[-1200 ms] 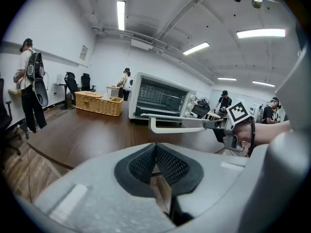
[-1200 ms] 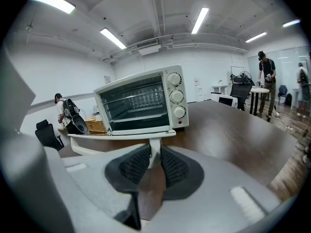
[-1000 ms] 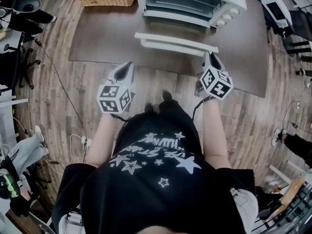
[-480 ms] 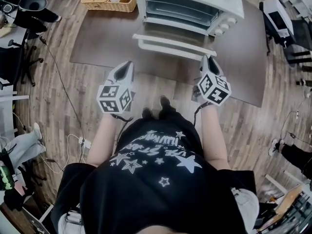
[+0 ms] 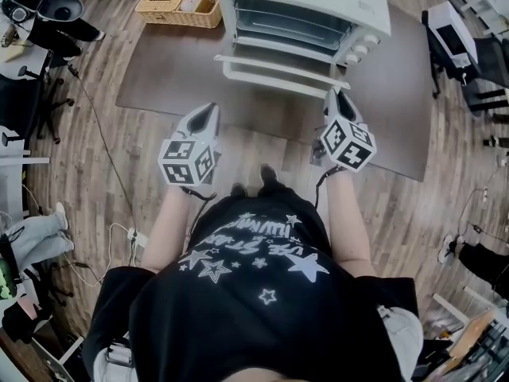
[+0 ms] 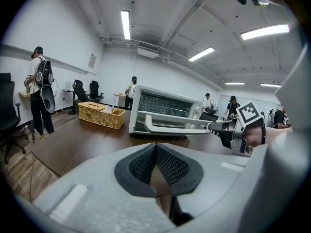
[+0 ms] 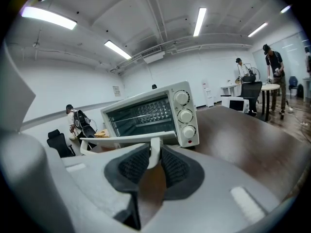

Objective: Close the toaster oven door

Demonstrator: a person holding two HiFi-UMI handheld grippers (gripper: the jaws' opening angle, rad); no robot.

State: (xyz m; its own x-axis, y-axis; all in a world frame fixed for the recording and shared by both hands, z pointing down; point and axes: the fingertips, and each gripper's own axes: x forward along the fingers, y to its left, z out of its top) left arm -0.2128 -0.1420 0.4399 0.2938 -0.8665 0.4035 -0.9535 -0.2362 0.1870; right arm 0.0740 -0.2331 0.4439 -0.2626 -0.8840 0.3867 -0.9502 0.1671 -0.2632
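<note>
— Where does the oven stand, and how is its door?

— The white, boxy metal toaster oven [image 5: 306, 6] sits around the middle of the far edge of the dark brown wooden surface [image 5: 167, 74]. Its glass-fronted door [image 5: 278, 54] is open, folded down towards me and lying roughly level. The long white bar handle [image 5: 274, 80] runs along the door's near edge.

— And your fingers?

— My right gripper [image 5: 337, 98] is at the handle's right end. Its dark ribbed fingers [image 7: 174, 168] are clenched on the short white post [image 7: 154, 149] that joins the bar to the door, pressing on it from both sides. My left gripper [image 5: 211, 111] hangs at the near edge of the surface, left of the door and apart from it. Its fingers are pressed together at the tips with nothing between them.

— Anything else there?

— A tan woven wicker basket [image 5: 179, 6] sits at the far left corner of the surface, near the oven but not touching it. Three round white knobs [image 7: 185, 115] run down the right side of the oven's front.
</note>
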